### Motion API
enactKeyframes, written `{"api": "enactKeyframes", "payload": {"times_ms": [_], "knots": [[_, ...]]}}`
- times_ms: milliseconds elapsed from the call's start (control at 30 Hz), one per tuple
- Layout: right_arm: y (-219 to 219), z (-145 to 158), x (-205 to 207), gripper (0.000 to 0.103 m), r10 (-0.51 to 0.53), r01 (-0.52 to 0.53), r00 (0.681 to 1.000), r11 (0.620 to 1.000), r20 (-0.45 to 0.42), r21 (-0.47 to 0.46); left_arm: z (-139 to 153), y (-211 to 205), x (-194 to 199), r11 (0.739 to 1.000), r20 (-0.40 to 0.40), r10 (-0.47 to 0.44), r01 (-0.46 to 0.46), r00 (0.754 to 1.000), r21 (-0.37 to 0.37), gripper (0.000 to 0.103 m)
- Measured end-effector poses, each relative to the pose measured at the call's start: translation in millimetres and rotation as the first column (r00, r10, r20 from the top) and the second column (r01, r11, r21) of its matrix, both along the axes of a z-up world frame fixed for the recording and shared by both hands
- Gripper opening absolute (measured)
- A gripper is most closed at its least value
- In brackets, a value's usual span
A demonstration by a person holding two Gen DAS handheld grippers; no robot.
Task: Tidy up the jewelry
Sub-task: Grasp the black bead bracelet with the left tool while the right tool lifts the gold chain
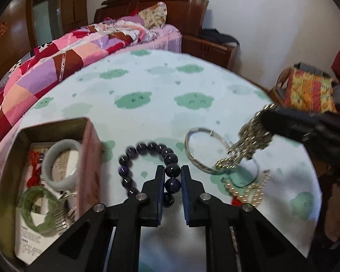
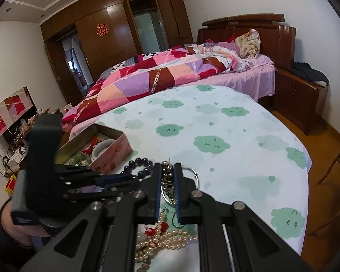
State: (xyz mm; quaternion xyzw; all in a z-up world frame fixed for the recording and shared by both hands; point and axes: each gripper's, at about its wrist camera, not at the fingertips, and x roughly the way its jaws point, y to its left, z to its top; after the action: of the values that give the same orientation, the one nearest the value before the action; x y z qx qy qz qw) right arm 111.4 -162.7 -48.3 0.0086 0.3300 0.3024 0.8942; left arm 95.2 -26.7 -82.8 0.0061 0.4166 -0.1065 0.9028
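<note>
A dark purple bead bracelet (image 1: pixel 147 165) lies on the table; my left gripper (image 1: pixel 172 170) has its jaws on either side of one bead, closed on the bracelet. My right gripper (image 2: pixel 166 170) is shut on a gold-coloured bead chain (image 1: pixel 249 142), which hangs from it above a silver bangle (image 1: pixel 201 151). A pearl necklace (image 2: pixel 161 238) with a red knot lies under the right gripper. An open pink tin box (image 1: pixel 90 158) at the left holds a white jade bangle (image 1: pixel 61 163), a green bangle (image 1: pixel 38 210) and a comb.
The round table has a white cloth with green clouds (image 2: pixel 215 124). A bed with a patchwork quilt (image 2: pixel 161 72) stands behind it, a wooden nightstand (image 2: pixel 299 93) at the right. A chair with a patterned cushion (image 1: pixel 310 90) stands at the table's right.
</note>
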Motion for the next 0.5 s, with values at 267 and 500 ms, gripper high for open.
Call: {"api": "enactKeyframes", "payload": {"times_ms": [267, 500], "knots": [[2.9, 10.9, -5.6, 0.012, 0.010, -0.010, 1.000, 1.000, 0.025, 0.006, 34.3, 13.0, -19.9, 0.998, 0.078, 0.018, -0.014, 0.997, -0.060, 0.013], [8.0, 31.5, -12.2, 0.012, 0.031, -0.032, 0.997, 0.999, 0.067, 0.016, 51.2, 24.1, -32.7, 0.994, 0.119, 0.041, -0.029, 0.992, -0.101, 0.013]]}}
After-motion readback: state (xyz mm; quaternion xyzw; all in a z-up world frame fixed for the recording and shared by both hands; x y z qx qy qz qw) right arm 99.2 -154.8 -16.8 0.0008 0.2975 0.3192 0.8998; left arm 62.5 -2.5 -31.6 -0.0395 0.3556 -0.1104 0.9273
